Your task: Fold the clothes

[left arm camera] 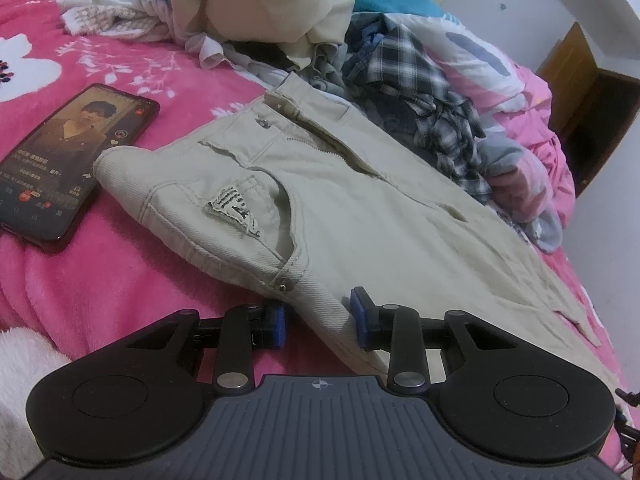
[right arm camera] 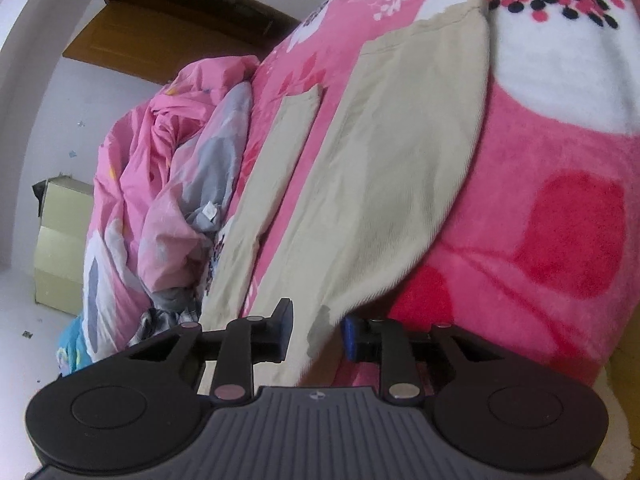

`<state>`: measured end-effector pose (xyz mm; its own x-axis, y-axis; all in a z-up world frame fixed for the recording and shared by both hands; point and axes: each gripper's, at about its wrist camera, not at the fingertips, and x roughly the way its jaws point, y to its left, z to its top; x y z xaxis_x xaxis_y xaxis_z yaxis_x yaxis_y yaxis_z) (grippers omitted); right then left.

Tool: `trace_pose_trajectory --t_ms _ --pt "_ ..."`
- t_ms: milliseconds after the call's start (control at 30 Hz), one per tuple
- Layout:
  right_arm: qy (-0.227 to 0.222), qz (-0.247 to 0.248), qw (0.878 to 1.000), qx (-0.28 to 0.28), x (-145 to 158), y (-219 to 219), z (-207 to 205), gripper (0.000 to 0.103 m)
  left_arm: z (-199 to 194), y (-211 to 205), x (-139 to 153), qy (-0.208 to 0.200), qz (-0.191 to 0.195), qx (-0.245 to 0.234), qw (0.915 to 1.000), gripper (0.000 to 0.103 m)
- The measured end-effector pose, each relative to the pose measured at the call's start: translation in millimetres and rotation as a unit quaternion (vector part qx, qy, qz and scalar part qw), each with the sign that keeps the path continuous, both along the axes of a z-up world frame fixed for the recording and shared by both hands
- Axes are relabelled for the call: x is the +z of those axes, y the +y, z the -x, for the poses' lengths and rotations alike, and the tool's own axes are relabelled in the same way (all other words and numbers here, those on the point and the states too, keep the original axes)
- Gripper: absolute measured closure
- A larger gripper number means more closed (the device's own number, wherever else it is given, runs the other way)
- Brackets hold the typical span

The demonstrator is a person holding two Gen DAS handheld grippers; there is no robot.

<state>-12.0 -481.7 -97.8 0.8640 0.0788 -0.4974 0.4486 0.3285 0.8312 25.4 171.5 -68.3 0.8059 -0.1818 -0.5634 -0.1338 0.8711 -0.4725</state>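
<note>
Your left gripper [left arm camera: 320, 322] sits at the near edge of the beige trousers [left arm camera: 340, 200], and its blue pads [left arm camera: 277, 326] bracket a fold of the waist-side fabric; the cloth fills the gap between them and bunches there, so you are clamped on the trousers. Only the left wrist view gives you the top of the garment: the waistband with its metal button, the front pocket with a sewn label [left arm camera: 236, 210], all lying flat on the pink floral blanket [left arm camera: 120, 272]. It also shows a phone [left arm camera: 68, 160] with a lit screen just left of the waistband, and a heap of unfolded clothes [left arm camera: 280, 20] behind, with a plaid shirt [left arm camera: 424, 92] beside the trousers.

Your right gripper [right arm camera: 316, 332] holds further down the same trousers [right arm camera: 392, 184]. Its pads [right arm camera: 285, 330] close on a gathered edge of a trouser leg, and the fabric is pinched between them. Only this view shows you the legs running away to their hems, the two of them apart with a strip of blanket [right arm camera: 560, 240] between. A crumpled pink duvet [right arm camera: 160, 184] lies left of them, and a wooden door [right arm camera: 160, 40] stands beyond.
</note>
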Motion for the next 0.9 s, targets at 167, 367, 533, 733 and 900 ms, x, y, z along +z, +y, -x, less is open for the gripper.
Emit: trace_pose_trajectory --t_ms 167,367,533,733,900 --pt "0.001 0.004 1.0 -0.005 -6 -2 -8 0.076 1 -1 0 -0.003 -0.002 0.003 1.0 0.071" --pt "-0.011 0.064 0.998 0.014 -2 4 -5 0.089 3 -4 2 -0.009 -0.017 0.009 0.9998 0.076" --pt "-0.038 0.072 0.997 0.012 3 4 -1 0.095 4 -5 7 -0.025 -0.019 0.012 0.9994 0.081" --pt "-0.074 0.081 0.994 0.014 13 3 -2 0.096 0 -8 15 -0.05 -0.024 0.012 0.9984 0.083" --pt "-0.09 0.099 0.991 0.019 20 4 -9 0.099 -4 -10 21 -0.069 -0.028 0.013 0.9971 0.084"
